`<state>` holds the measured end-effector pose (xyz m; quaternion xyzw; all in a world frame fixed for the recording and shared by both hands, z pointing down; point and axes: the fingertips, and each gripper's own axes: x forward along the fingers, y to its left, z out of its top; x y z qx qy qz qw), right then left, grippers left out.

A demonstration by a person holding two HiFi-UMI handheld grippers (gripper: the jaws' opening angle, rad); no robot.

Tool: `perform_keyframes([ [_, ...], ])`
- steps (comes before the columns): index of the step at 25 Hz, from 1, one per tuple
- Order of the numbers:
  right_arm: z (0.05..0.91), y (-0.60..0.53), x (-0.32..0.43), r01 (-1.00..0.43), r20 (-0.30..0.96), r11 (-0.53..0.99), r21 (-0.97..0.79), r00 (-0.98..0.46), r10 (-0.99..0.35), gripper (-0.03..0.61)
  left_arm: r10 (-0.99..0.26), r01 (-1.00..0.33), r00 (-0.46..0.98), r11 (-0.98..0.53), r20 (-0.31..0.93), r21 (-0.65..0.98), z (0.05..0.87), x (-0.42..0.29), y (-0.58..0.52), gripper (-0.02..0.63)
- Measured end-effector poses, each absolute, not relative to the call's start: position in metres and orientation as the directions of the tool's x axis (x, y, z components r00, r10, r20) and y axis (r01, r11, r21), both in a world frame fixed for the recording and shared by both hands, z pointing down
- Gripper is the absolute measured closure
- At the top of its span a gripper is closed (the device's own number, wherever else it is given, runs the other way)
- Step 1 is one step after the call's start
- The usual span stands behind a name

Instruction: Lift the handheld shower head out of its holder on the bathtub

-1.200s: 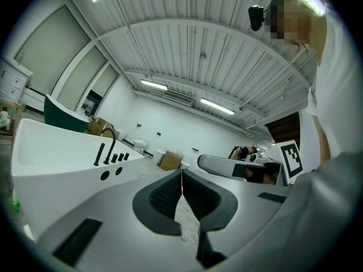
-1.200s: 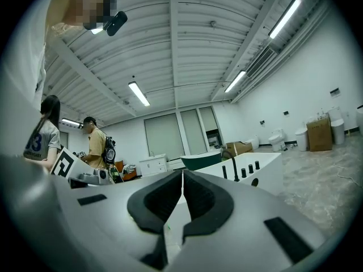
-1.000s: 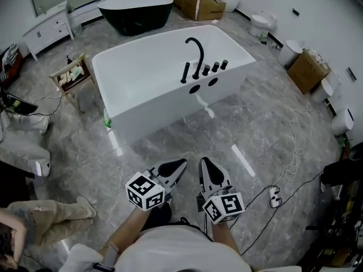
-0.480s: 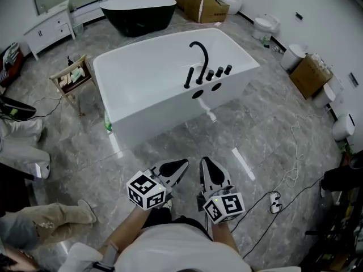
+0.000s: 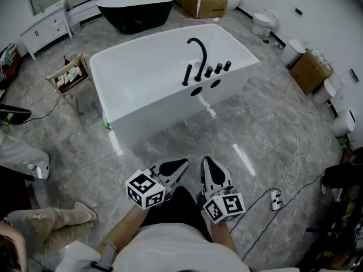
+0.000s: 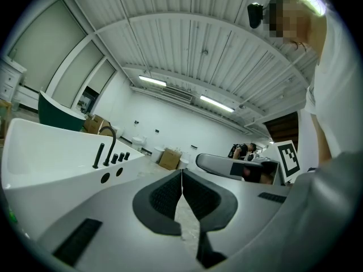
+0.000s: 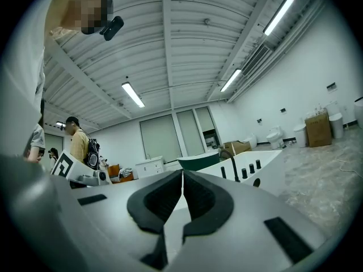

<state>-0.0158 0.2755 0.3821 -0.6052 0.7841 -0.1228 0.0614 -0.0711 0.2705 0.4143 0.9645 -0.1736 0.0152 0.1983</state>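
**Q:** Where is the handheld shower head in this room?

**A:** It is upright in its holder on the near rim of the white bathtub. It is a black rod just left of the arched black spout. Three black knobs line up on the spout's other side. Nothing touches the shower head.

**Q:** And the two tools?

**A:** Both are well short of the tub, low in the head view, over the grey marble floor. The left gripper and the right gripper sit side by side, both aimed towards the tub.

**Q:** Are they holding anything?

**A:** No. In the left gripper view the dark fingers meet at their tips with nothing between them. The tub and the shower head show beyond, off to the left. The right gripper view reads the same: fingers together tip to tip and empty, with the tub behind them to the right.

**Q:** What else is in the room?

**A:** A black bathtub stands behind the white one, with a cardboard box beside it. A white cabinet is at upper left and a small wooden rack stands just off the tub's left end. A cable trails across the floor at right.
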Motion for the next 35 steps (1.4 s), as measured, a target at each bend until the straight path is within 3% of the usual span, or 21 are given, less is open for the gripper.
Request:
perform_keyframes([
  [35,0.369,0.088,0.025,-0.89,0.067,0.368,-0.27,-0.399,-0.915,0.56,-0.466,-0.466,0.878,-0.781,0.11,0.415,0.409,-0.034,0.089,0.601],
])
